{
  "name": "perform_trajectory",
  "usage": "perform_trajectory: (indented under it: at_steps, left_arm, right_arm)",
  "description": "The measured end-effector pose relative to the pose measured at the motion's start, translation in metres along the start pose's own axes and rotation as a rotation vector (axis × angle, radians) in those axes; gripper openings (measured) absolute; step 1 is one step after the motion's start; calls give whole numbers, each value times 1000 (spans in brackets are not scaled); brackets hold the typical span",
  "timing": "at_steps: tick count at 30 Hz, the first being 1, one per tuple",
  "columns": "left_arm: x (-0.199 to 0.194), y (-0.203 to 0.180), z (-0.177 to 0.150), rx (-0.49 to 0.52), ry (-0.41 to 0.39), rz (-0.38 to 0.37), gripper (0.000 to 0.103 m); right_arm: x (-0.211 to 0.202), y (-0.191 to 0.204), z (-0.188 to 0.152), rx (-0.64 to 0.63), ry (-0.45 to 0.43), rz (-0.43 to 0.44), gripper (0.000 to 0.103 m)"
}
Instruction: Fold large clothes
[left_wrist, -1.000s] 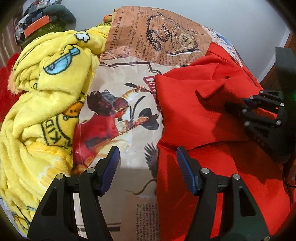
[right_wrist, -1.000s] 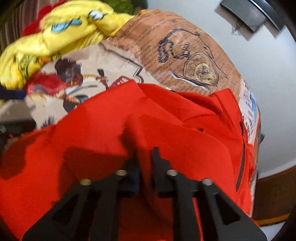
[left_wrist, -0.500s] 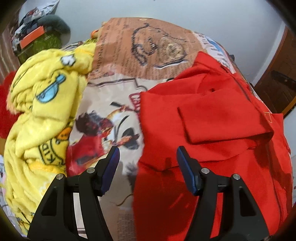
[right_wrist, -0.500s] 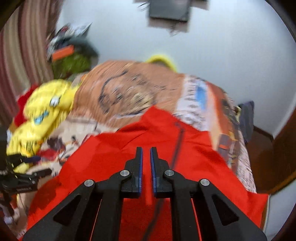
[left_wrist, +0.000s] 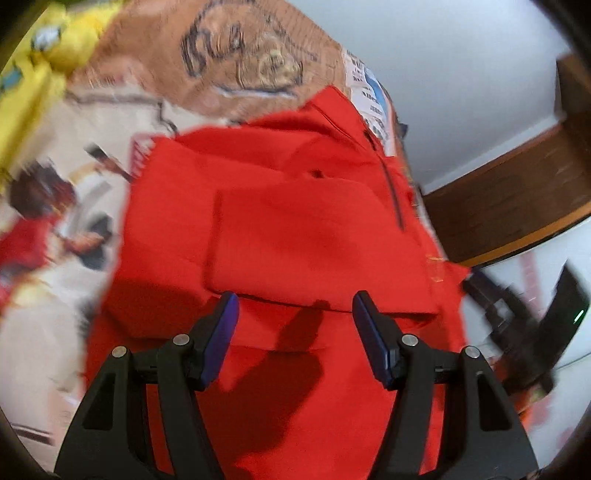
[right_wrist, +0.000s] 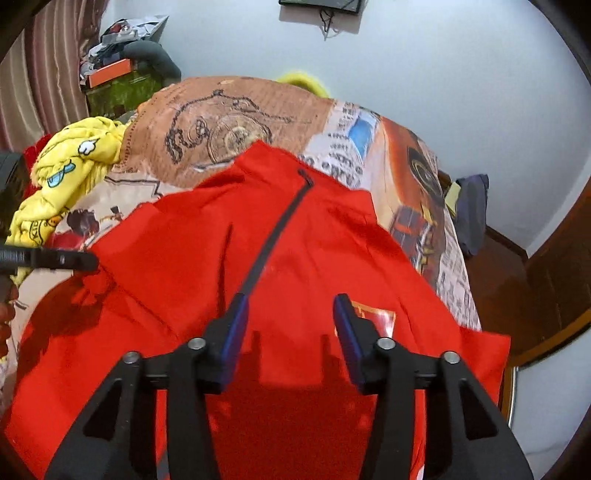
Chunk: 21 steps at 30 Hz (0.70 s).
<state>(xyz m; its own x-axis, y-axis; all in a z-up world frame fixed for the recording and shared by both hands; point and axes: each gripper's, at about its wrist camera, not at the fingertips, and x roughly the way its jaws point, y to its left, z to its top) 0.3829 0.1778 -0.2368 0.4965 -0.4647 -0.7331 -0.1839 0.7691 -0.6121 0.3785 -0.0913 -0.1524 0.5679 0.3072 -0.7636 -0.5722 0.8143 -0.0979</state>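
Note:
A large red garment (left_wrist: 303, 236) with a dark zipper lies spread on the bed, a sleeve folded across its middle. It also shows in the right wrist view (right_wrist: 280, 266). My left gripper (left_wrist: 294, 314) is open and empty, hovering just above the folded sleeve's lower edge. My right gripper (right_wrist: 288, 317) is open and empty above the garment's near part, beside the zipper (right_wrist: 273, 236). The left gripper's tip (right_wrist: 55, 258) shows at the garment's left edge in the right wrist view. The right gripper (left_wrist: 524, 332) appears blurred at the right in the left wrist view.
A printed bedsheet (right_wrist: 221, 122) covers the bed. A yellow fleece blanket (right_wrist: 70, 173) is heaped at the far left. Cluttered boxes (right_wrist: 118, 74) stand by the curtain. A white wall is behind, a dark cloth (right_wrist: 472, 214) and wooden furniture (right_wrist: 546, 266) at right.
My right gripper has let go of the sleeve, pulled back and opened. My left gripper has swung right, from over the bedsheet to over the garment's folded sleeve.

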Motion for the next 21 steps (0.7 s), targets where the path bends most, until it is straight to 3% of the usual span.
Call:
perform_trajectory:
  at_steps: [6, 9, 11, 14, 17, 21]
  left_arm:
    - [27, 16, 8, -156, 31, -47, 62]
    - [36, 22, 16, -199, 3, -9, 44]
    - [42, 22, 21, -202, -1, 43, 20]
    - [43, 9, 28, -157, -27, 129, 8]
    - [34, -23, 34, -50, -82, 199, 5]
    - [20, -81, 38, 92, -148, 236, 4]
  right_arm:
    - [-7, -18, -23, 21, 31, -1, 47]
    - [-15, -30, -34, 43, 25, -1, 47]
    - [-20, -41, -41, 66, 22, -4, 47]
    - [-25, -58, -51, 96, 23, -30, 47]
    - [-29, -74, -60, 140, 27, -46, 48]
    - [-34, -96, -72, 217, 38, -47, 48]
